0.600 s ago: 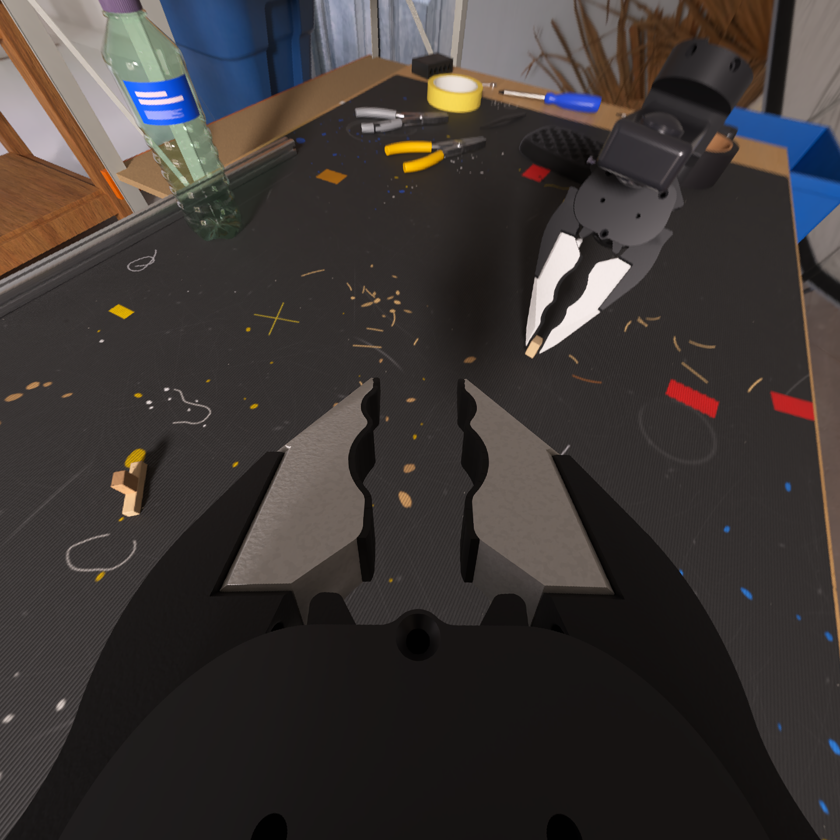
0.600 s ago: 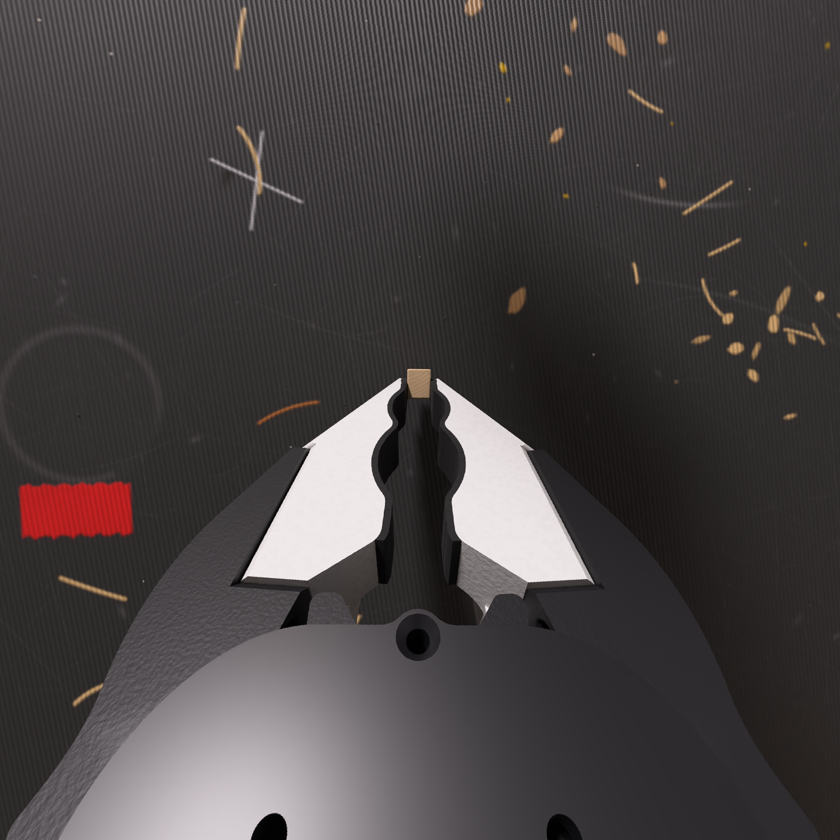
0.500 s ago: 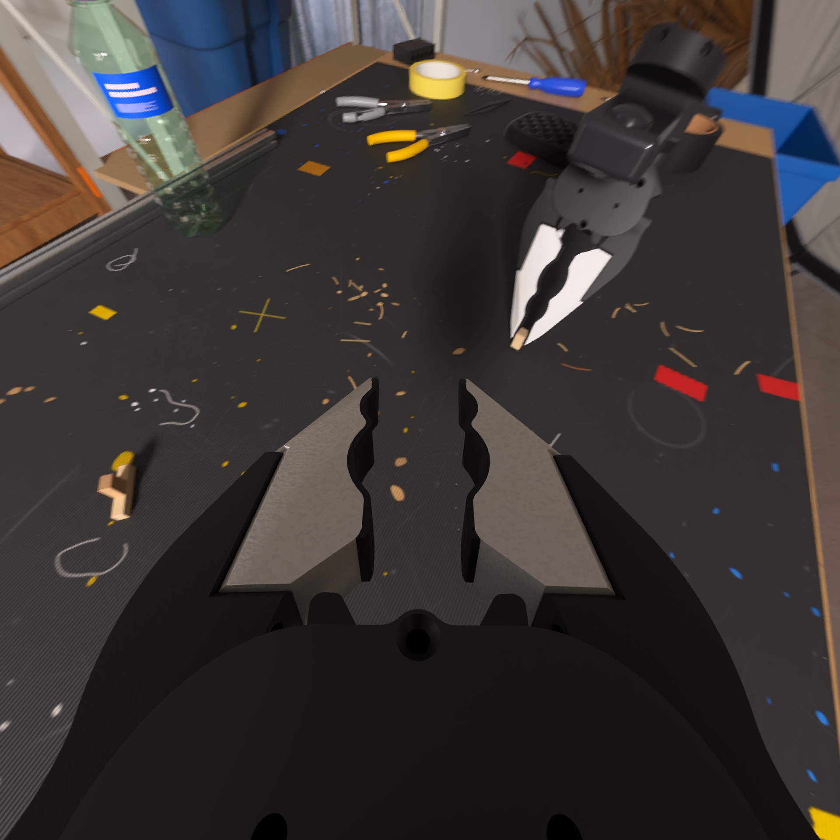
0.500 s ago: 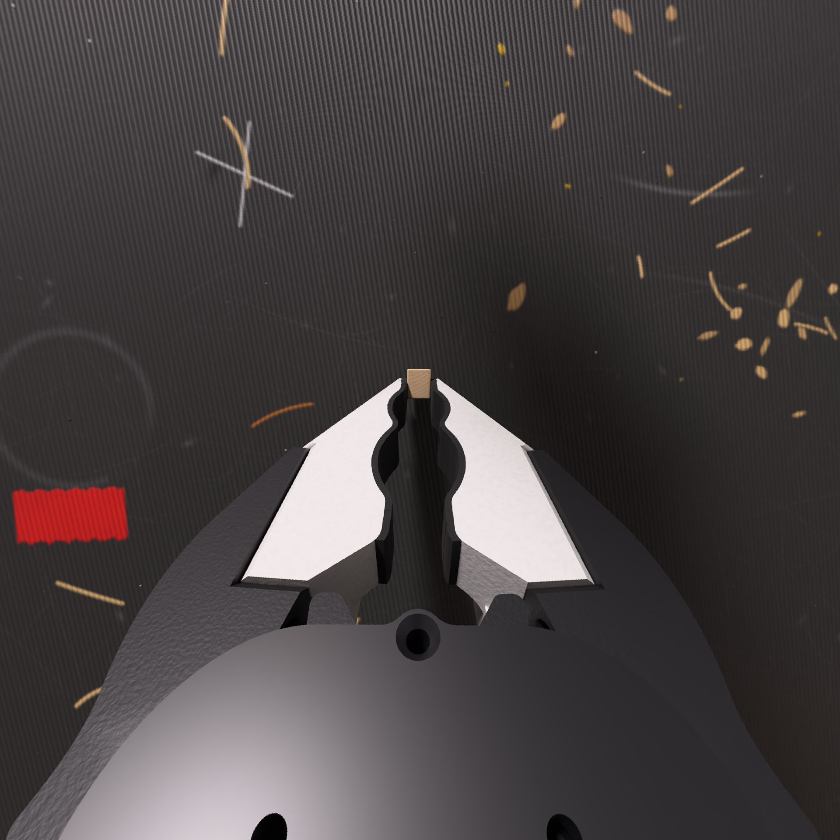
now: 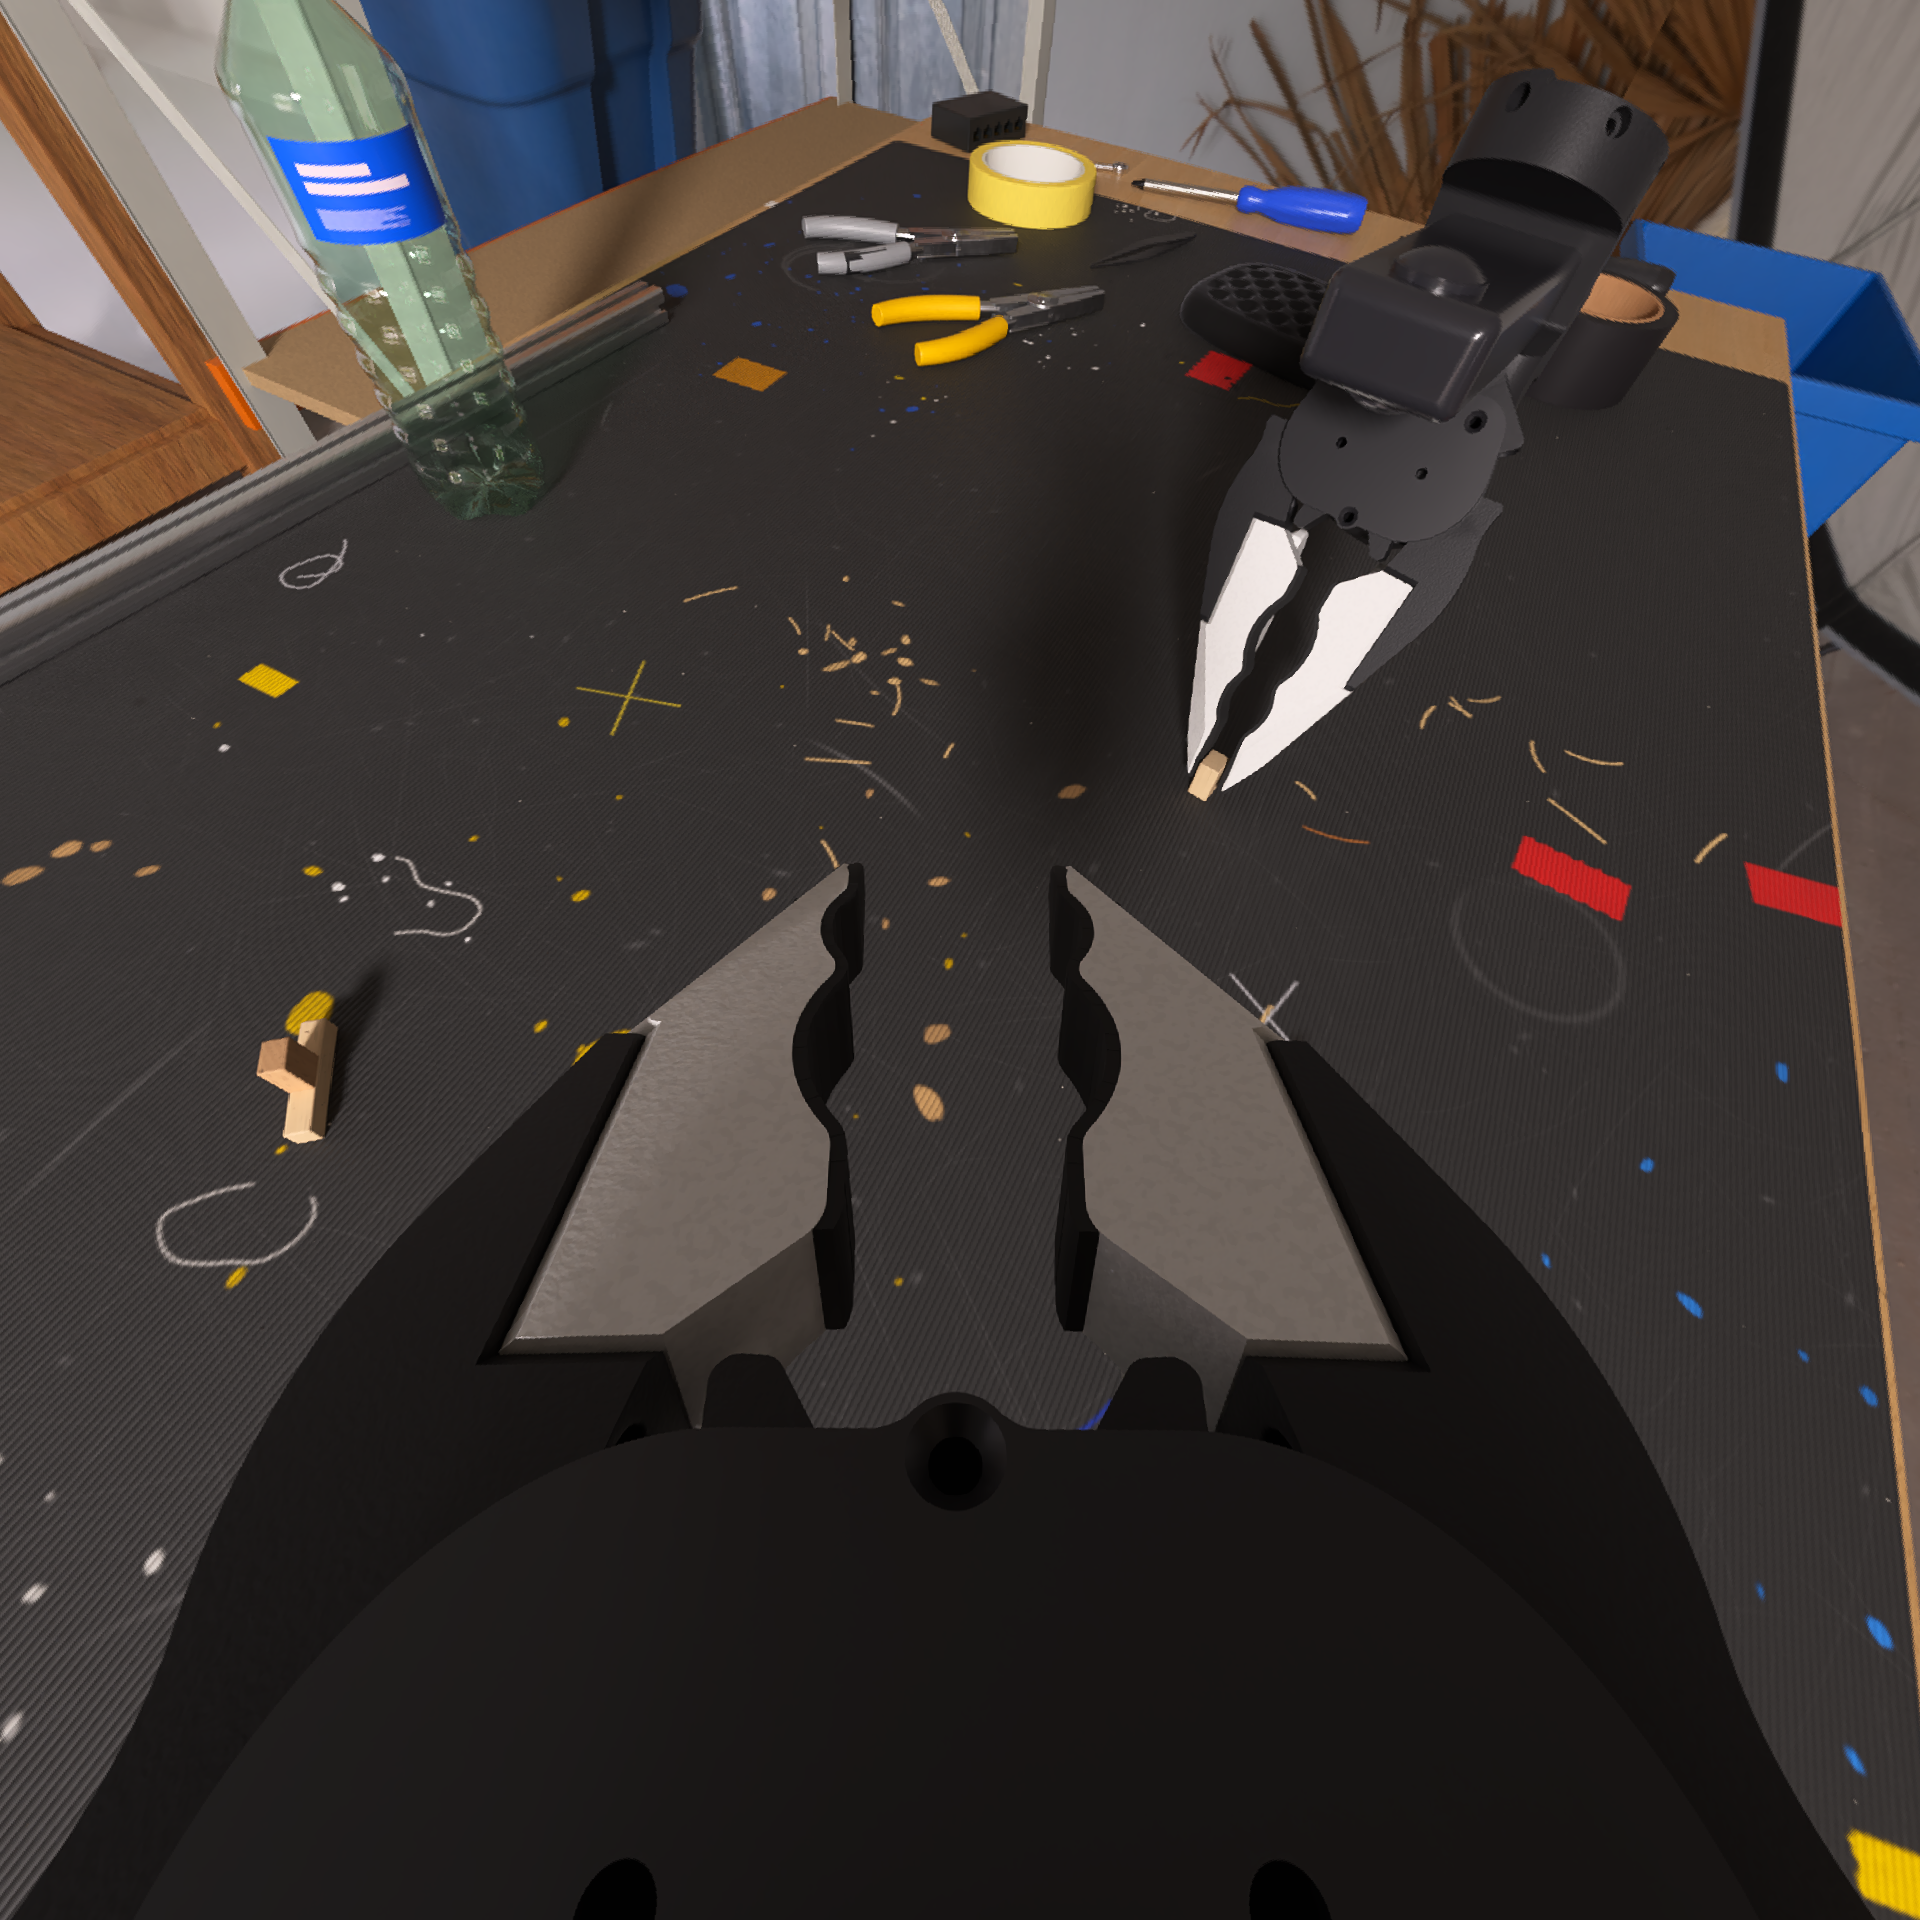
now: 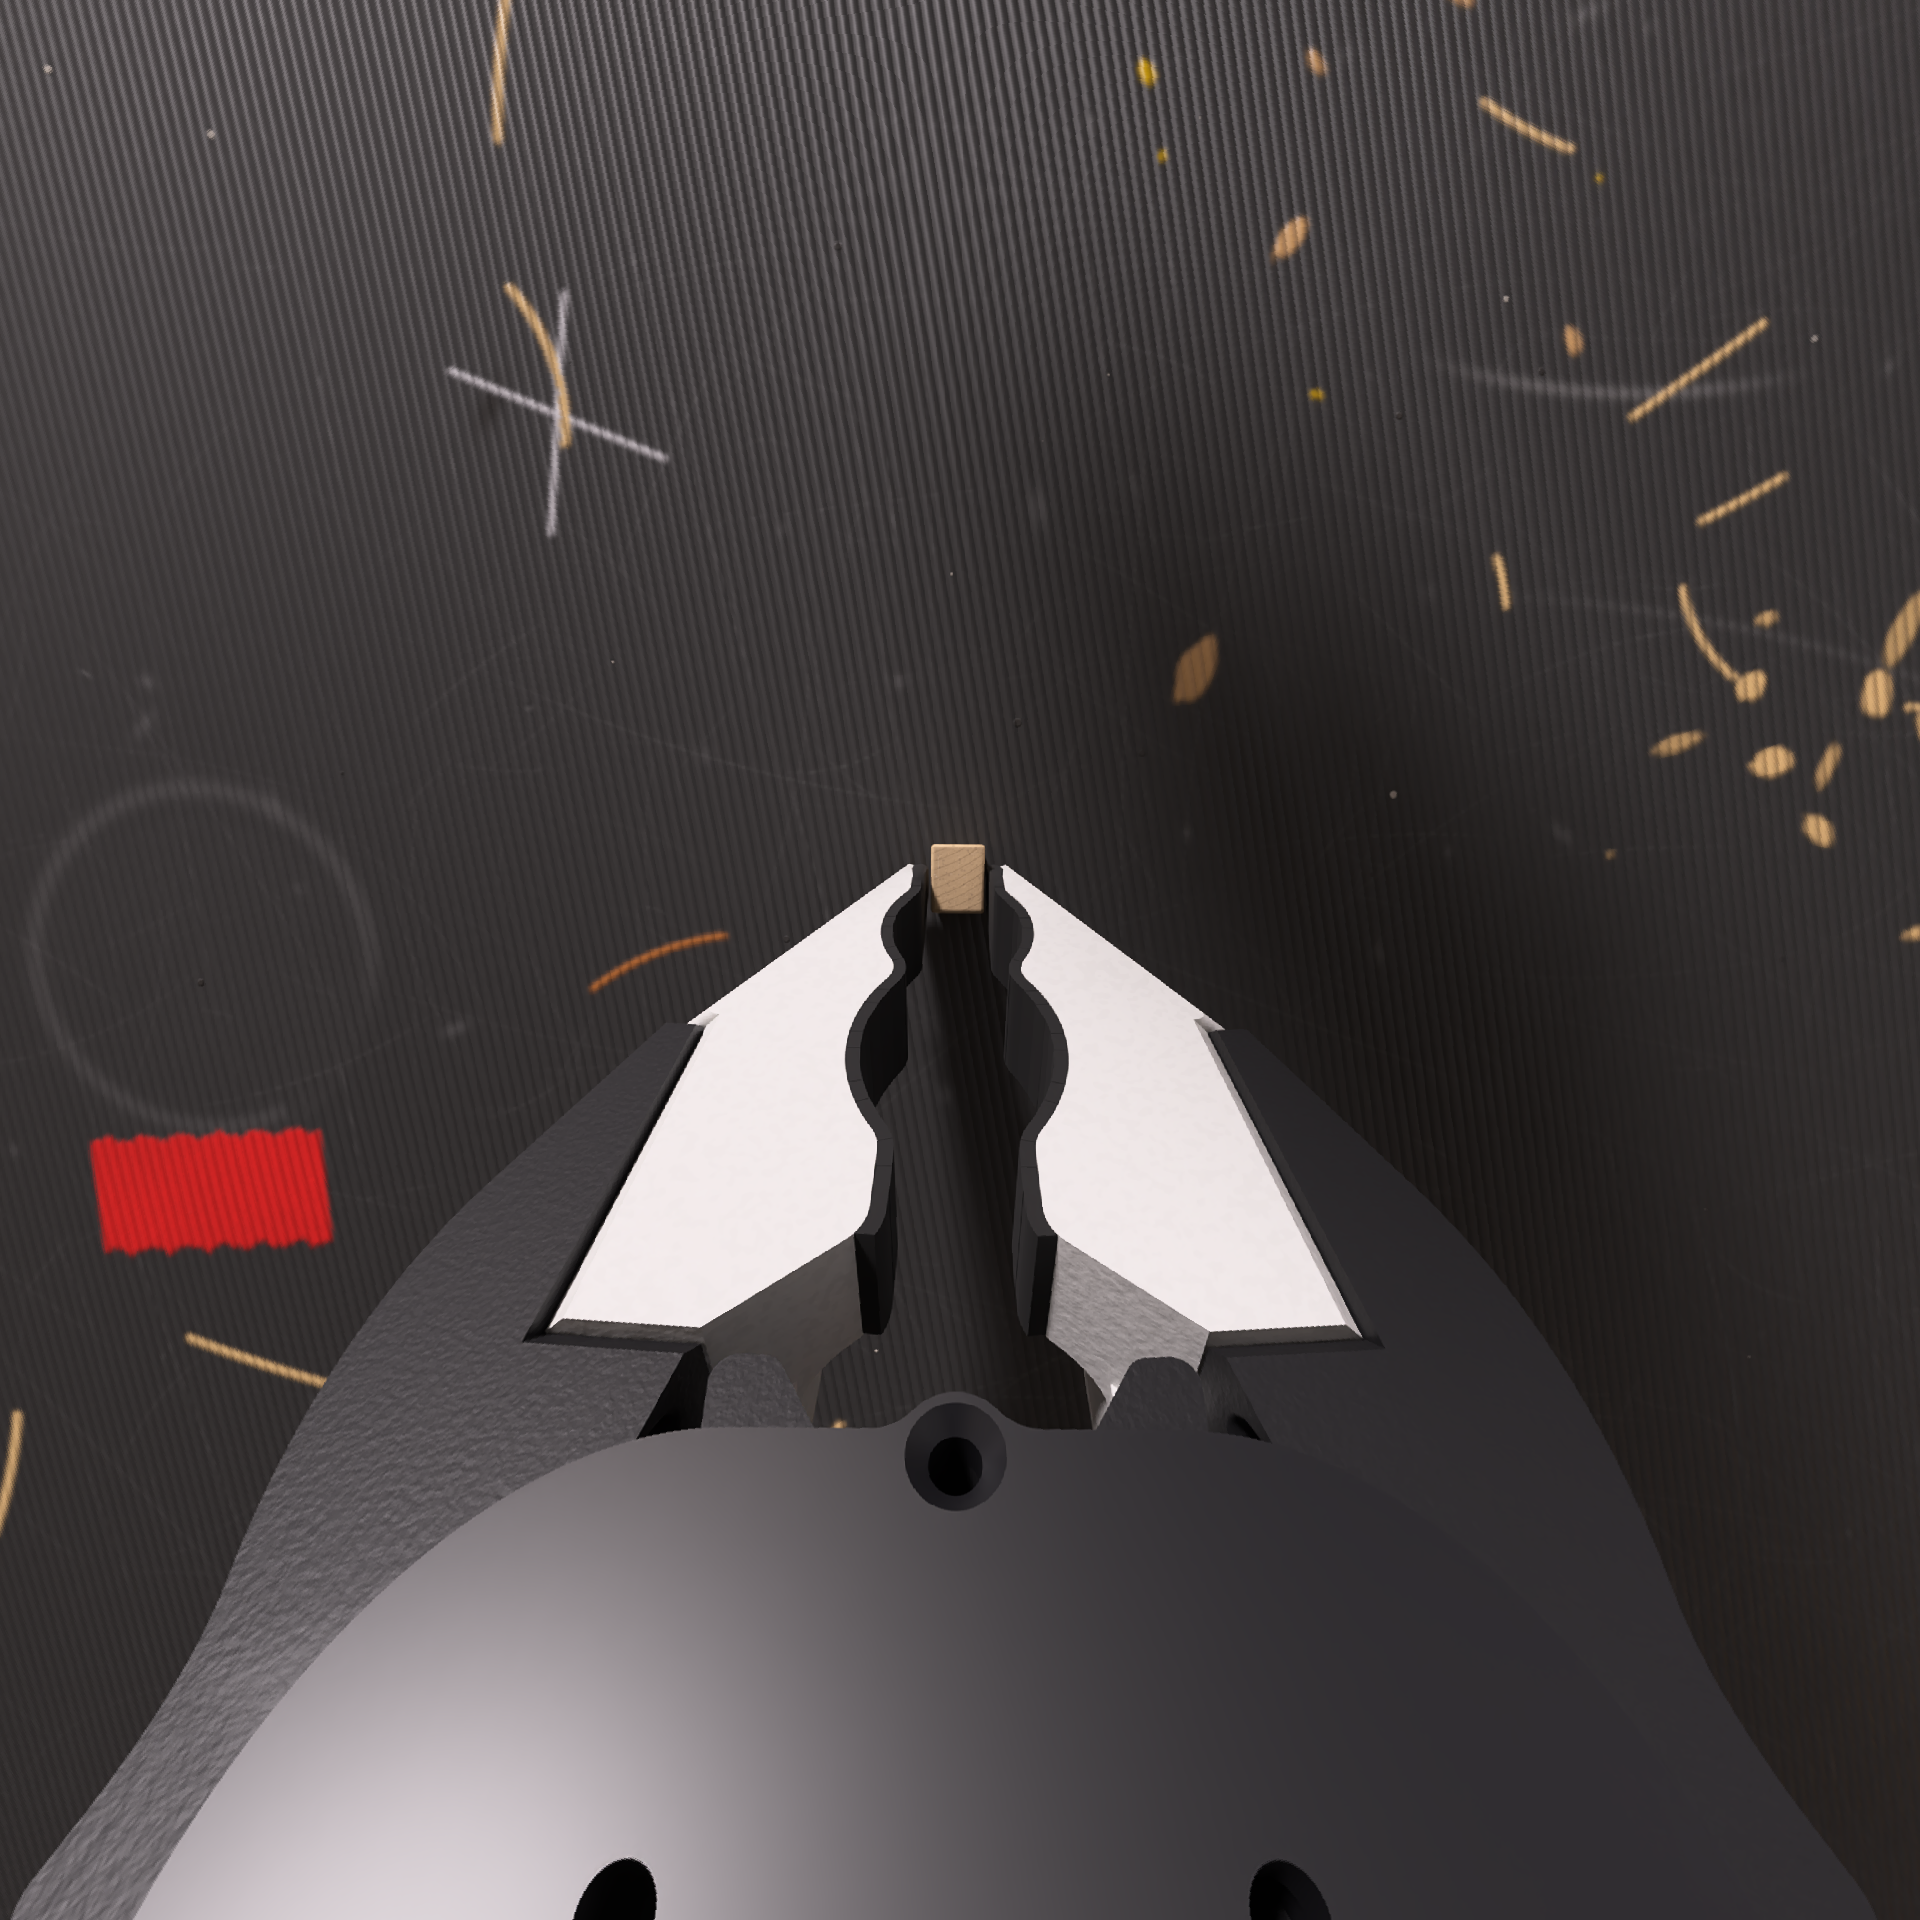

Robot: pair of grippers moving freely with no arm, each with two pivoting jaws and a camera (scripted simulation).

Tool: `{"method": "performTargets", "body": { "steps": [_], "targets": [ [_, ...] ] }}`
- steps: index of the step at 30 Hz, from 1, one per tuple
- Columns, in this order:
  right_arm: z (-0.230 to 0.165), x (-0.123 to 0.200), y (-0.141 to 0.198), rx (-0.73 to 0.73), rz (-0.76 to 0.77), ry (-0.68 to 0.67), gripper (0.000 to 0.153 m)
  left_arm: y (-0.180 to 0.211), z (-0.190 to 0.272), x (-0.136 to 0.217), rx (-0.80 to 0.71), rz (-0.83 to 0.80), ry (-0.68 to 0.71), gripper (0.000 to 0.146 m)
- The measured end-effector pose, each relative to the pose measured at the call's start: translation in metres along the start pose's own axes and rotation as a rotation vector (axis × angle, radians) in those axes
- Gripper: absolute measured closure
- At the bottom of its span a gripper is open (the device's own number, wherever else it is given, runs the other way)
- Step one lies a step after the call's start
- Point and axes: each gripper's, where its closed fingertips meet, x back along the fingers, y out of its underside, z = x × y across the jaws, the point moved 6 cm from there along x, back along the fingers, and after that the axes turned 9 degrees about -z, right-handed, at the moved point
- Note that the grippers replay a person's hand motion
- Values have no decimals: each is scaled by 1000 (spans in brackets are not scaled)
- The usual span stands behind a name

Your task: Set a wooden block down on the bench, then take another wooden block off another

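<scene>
The right gripper (image 6: 958, 883) keeps a small wooden block (image 6: 957, 878) pinched at its tips, jaws nearly closed, and has sunk closer to the bench (image 5: 1039, 540), so set-down looks imminent. The left gripper (image 5: 956, 883) hangs half open and empty. The stacked blocks (image 5: 298, 1070) wait at mid-left of the left view.

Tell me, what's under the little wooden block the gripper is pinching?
Under the wooden block held by the right gripper lies only dark bench mat with shavings. Whether it touches the mat can't be told; its rear is hidden between the fingers.
</scene>
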Motion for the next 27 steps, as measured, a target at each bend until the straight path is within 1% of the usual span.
{"method": "performTargets", "body": {
  "steps": [5,8,11,14,16,18,20,23,25,27],
  "targets": [
    [0,1,1,-5,11,-3,141,1,-1,1,-9,-15,-14,111],
    [0,7,1,-20,81,-1,140,1,-3,3,-10,-20,-26,111],
    [2,18,1,-48,242,32,137,3,-8,7,-12,-41,-50,111],
    [1,32,3,-87,507,70,133,6,-21,19,-42,-106,-128,111],
    [0,40,7,-122,700,58,132,9,-37,32,-55,-155,-192,111],
    [-1,49,13,-153,838,43,132,12,-55,44,-46,-219,-240,111],
    [-1,61,18,-159,964,56,132,16,-74,54,-60,-300,-271,111],
    [-1,68,26,-182,1083,49,132,25,-104,55,-87,-459,-290,111],
    [0,69,28,-192,1111,40,132,31,-124,47,-86,-556,-284,112],
    [0,69,28,-192,1110,43,132,32,-141,33,-81,-617,-268,117]
  ]
}}
